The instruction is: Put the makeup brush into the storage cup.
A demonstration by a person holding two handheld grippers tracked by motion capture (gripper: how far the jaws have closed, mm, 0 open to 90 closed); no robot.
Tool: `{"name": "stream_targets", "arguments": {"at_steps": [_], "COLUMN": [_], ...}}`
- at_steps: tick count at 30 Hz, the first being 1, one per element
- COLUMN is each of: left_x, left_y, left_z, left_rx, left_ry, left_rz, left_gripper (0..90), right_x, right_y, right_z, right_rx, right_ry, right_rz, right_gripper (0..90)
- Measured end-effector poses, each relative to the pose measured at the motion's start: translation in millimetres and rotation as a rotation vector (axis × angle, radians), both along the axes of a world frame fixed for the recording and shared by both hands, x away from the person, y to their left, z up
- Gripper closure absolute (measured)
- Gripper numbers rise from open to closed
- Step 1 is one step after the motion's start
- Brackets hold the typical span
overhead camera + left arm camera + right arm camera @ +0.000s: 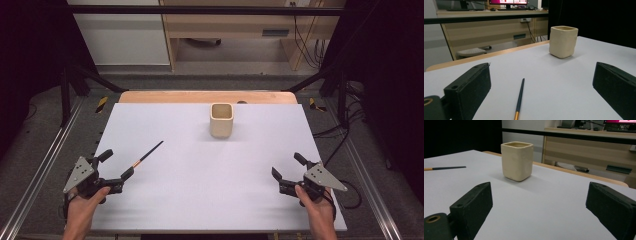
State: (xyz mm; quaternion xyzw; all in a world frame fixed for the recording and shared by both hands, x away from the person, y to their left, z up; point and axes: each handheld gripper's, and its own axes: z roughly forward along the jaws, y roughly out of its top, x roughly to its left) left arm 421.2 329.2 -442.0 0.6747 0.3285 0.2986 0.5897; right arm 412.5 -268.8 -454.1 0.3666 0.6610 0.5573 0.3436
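Paintbrush lies flat on the white table, toward its left side, with the orange-banded end just beside the left gripper, whose jaws stand wide apart and grasp nothing. Beyond it, near the far edge, a cream square-mouthed cup stands upright, well apart from the brush. Right gripper, held at the near right corner, is likewise spread and empty.
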Motion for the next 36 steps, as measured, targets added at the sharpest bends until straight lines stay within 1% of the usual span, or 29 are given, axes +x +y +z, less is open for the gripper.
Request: {"name": "stream_targets", "arguments": {"at_steps": [1,3,5,7,9,10,11,12,13,15,16,17,18,19,20,21,23,24,25,26,27,30,32,33,34,35,36], "left_x": [-1.0,-1.7,-2.4,-2.6,-0.8,-0.8,2.5,4.5,5.8,9.6,9.6,13.1,13.1,16.6,16.6,20.5,24.4,24.4,26.2,30.1,30.1,37.1,41.6,44.1,49.2,49.2,52.3], "left_y": [-1.0,-1.8,-1.4,-0.7,2.2,2.2,4.8,5.4,5.5,4.3,4.3,2.0,2.0,-1.0,-1.0,-4.0,-7.2,-7.2,-9.0,-13.3,-13.3,-20.7,-24.2,-26.2,-29.7,-29.7,-31.7], "left_z": [0.1,-0.2,-0.1,0.1,0.4,0.4,1.2,2.1,3.3,8.0,8.0,13.2,13.2,18.5,18.5,23.4,27.5,27.5,29.7,34.3,34.3,42.7,47.7,50.6,56.4,56.4,59.7], "left_rx": [0.007,0.028,0.041,0.043,0.042,0.042,0.041,0.043,0.042,0.059,0.059,0.07,0.07,0.097,0.097,0.122,0.159,0.159,0.181,0.21,0.21,0.273,0.305,0.314,0.34,0.34,0.354], "left_ry": [0.009,0.012,0.016,0.017,0.027,0.027,0.043,0.05,0.05,0.061,0.061,0.07,0.07,0.079,0.079,0.097,0.114,0.114,0.124,0.151,0.151,0.184,0.198,0.208,0.228,0.228,0.235], "left_rz": [-0.007,-0.013,-0.016,-0.014,0.003,0.003,0.018,0.028,0.03,0.029,0.029,0.02,0.02,0.015,0.015,0.006,-0.005,-0.005,-0.004,-0.017,-0.017,-0.03,-0.036,-0.041,-0.051,-0.051,-0.052], "left_gripper": [1.2,1.1,1.3,1.6,2.0,2.1,2.9,3.0,3.0,3.9,3.9,3.9,4.0,4.0,4.4,4.7,4.7,5.2,5.9,5.9,6.0,6.6,7.0,7.1,7.7,8.3,8.3], "right_x": [-1.1,-2.3,-3.4,-4.4,-5.1,-5.1,-5.7,-5.8,-5.8,-6.2,-6.2,-6.6,-6.8,-6.8,-6.8,-7.0,-7.1,-7.5,-7.6,-7.8,-7.8,-8.2,-8.2,-8.4,-8.8,-8.8,-8.9], "right_y": [-0.8,-1.9,-3.1,-4.1,-4.5,-4.5,-4.2,-4.0,-3.7,-3.5,-3.5,-2.8,-2.7,-2.7,-2.7,-1.9,-1.1,-0.3,0.3,1.0,1.6,3.0,3.0,3.0,2.4,2.4,2.2], "right_z": [-0.2,-0.4,-0.3,-0.2,-0.8,-0.8,-0.7,-0.6,-0.4,0.0,0.0,0.2,0.2,0.1,0.1,-0.1,-0.1,0.1,0.0,0.0,-0.1,-0.1,0.0,0.0,0.2,0.2,0.3], "right_rx": [-0.002,-0.012,-0.019,-0.019,-0.02,-0.02,-0.021,-0.02,-0.021,-0.024,-0.024,-0.025,-0.026,-0.026,-0.026,-0.031,-0.035,-0.037,-0.041,-0.043,-0.045,-0.049,-0.05,-0.05,-0.048,-0.048,-0.047], "right_ry": [0.001,-0.002,-0.006,-0.004,0.0,0.0,0.002,0.003,0.002,-0.003,-0.003,-0.003,-0.003,-0.003,-0.003,0.0,-0.002,0.003,0.002,0.004,0.001,0.001,0.001,0.0,-0.001,-0.001,-0.001], "right_rz": [-0.005,-0.01,-0.023,-0.031,-0.037,-0.037,-0.04,-0.041,-0.04,-0.039,-0.039,-0.042,-0.043,-0.042,-0.042,-0.04,-0.038,-0.037,-0.036,-0.035,-0.032,-0.03,-0.03,-0.031,-0.034,-0.034,-0.035], "right_gripper": [7.1,6.9,6.6,6.5,6.5,6.5,6.4,6.4,6.4,6.3,6.3,6.2,6.2,6.0,6.0,5.8,5.7,5.7,5.7,5.6,5.5,5.4,5.4,5.4,5.3,5.3,5.3]}}
